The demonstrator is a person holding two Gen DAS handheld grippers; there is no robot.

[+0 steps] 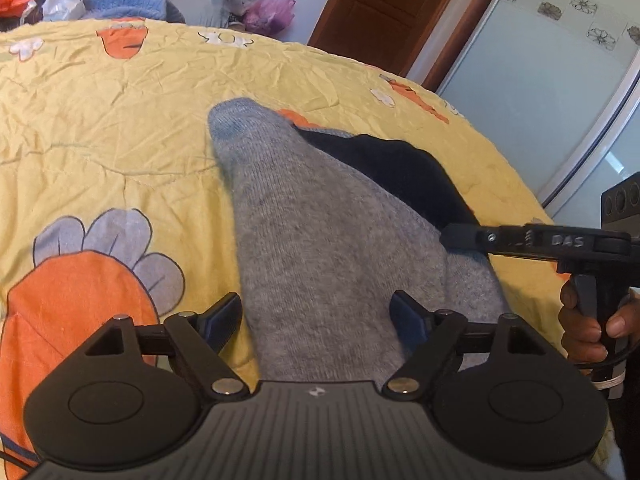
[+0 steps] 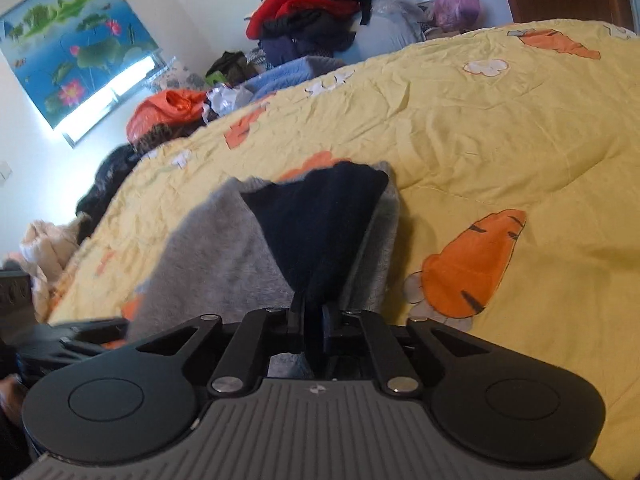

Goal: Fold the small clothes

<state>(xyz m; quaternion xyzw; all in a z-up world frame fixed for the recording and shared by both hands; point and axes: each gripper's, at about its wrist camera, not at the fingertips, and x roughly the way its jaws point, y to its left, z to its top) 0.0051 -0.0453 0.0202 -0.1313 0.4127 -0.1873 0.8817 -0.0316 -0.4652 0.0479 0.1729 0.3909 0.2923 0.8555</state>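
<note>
Left claw (image 1: 318,318) agape astride grey sock (image 1: 304,216); right claw (image 2: 311,320), tilted down, clamped on dark sock (image 2: 316,216)

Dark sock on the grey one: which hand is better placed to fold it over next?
Right, probably. The right gripper has its fingers already pinched on the dark sock. The left gripper is open, straddling the grey sock without pressing it.

The grey sock (image 1: 320,248) is fuzzy knit cloth, the dark sock (image 1: 404,172) a smoother matt knit. The yellow quilt (image 1: 120,128) is crinkled cotton-like cloth. The door (image 1: 384,4) looks like glossy brown wood.
</note>
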